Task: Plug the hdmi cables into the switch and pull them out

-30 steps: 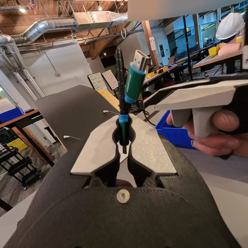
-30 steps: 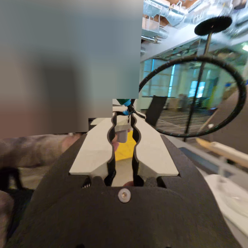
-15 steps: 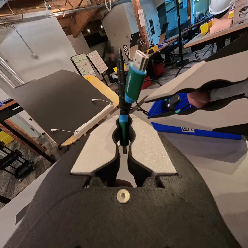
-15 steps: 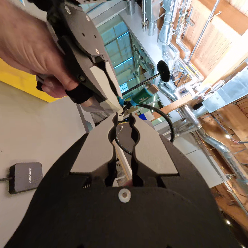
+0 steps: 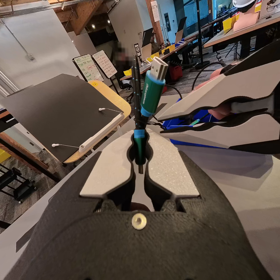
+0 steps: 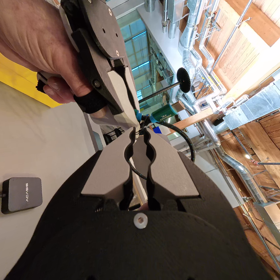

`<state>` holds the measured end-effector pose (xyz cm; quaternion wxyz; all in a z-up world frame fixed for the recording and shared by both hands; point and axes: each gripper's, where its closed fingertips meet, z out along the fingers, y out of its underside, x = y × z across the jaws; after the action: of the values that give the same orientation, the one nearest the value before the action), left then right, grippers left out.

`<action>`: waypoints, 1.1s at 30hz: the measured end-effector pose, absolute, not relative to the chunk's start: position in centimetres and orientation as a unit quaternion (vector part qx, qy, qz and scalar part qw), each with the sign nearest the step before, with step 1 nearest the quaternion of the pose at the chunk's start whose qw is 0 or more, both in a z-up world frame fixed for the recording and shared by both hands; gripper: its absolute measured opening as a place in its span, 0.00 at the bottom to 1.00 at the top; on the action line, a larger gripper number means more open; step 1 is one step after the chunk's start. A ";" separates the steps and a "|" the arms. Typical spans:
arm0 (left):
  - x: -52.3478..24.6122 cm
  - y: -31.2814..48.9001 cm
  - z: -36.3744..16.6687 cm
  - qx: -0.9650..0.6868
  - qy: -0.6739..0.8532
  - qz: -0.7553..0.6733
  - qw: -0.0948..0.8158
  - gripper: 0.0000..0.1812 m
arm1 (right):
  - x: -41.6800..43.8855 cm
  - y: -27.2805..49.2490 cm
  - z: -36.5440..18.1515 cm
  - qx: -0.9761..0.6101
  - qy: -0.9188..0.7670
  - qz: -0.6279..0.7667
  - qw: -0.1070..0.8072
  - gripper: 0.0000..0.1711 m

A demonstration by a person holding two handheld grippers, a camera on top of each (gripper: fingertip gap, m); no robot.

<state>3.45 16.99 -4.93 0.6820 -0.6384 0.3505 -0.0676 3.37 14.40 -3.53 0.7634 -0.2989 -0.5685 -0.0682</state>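
The right gripper (image 5: pixel 159 125) has closed in, jaws parted and empty, on the twist tie beside the left gripper (image 5: pixel 139 149), which clamps one green metal-tipped HDMI plug (image 5: pixel 139 145); a snagged tug could yank the bundle loose.

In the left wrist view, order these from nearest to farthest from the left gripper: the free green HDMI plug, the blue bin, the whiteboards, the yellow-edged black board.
Measured from the left gripper, shut on one green plug:
1. Free green HDMI plug, just above the fingertips.
2. Blue bin, right, behind the right gripper.
3. Yellow-edged black board, left.
4. Whiteboards, upper left, behind the board.
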 end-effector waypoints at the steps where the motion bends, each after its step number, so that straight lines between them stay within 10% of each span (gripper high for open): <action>1: 3.5 17.0 -4.9 -0.638 0.351 -0.067 0.682 0.04 | 3.4 14.4 -3.5 -0.300 -0.568 -0.067 0.764 0.03; 33: 3.7 16.6 -4.9 -0.640 0.355 -0.078 0.677 0.04 | 4.1 15.0 -3.6 -0.314 -0.560 -0.042 0.765 0.01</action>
<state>3.69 16.61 -4.92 0.6770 -0.6403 0.3546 -0.0779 4.13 15.03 -3.60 0.7654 -0.3143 -0.5600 -0.0422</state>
